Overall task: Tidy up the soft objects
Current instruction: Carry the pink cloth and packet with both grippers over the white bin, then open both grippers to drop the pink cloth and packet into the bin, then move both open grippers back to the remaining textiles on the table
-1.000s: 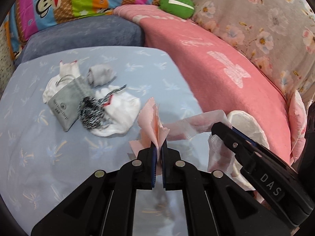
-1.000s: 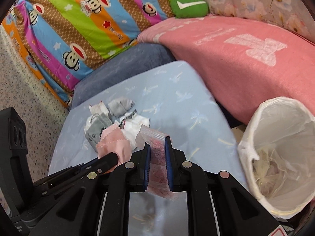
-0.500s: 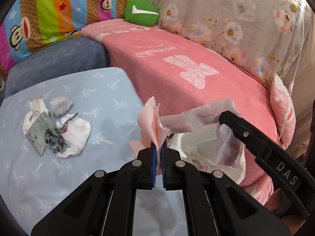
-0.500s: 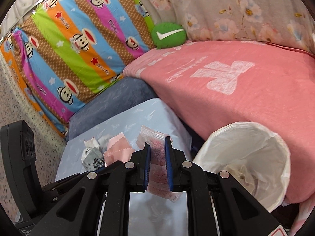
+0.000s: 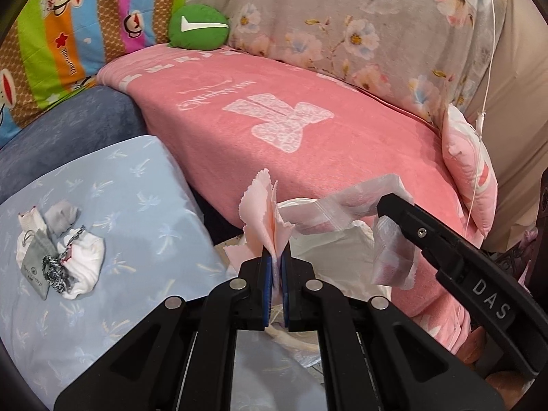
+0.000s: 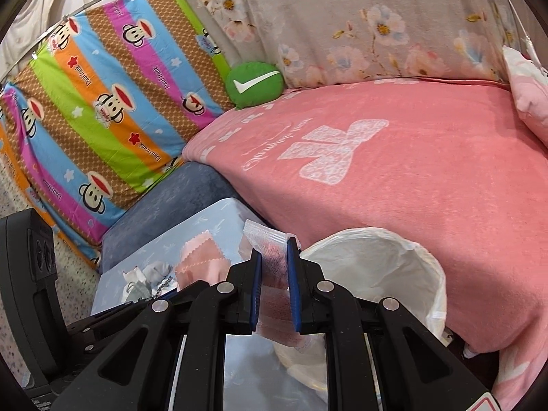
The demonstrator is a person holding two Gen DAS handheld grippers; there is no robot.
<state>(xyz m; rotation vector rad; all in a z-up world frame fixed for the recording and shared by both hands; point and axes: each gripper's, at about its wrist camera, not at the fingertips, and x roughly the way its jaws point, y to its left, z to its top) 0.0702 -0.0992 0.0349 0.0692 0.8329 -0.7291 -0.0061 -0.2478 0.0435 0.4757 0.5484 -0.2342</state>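
Observation:
My left gripper [image 5: 276, 260] is shut on a pale pink cloth [image 5: 262, 215] with zigzag edges, held upright above the table's right edge. My right gripper [image 6: 274, 257] is shut on a clear zip plastic bag [image 6: 265, 239] with pink print; in the left wrist view the plastic bag [image 5: 328, 215] stretches from the cloth to the right gripper's black finger [image 5: 404, 205]. A bin lined with a white bag [image 6: 383, 267] stands just below and right of both grippers. A pile of small soft items [image 5: 61, 257], grey pouch, socks and white cloth, lies on the light blue table [image 5: 137, 212].
A pink blanket [image 5: 291, 130] covers the sofa behind the bin. A green round cushion [image 6: 255, 84] sits at the back, by a striped monkey-print cover [image 6: 102, 102] and floral fabric [image 5: 342, 27]. A dark blue seat [image 5: 68, 126] borders the table. A pink pillow [image 5: 469, 171] lies at right.
Both grippers have swung right, away from the pile and over the lined bin, still holding the pink cloth and the plastic bag. The pile has slid to the left of view.

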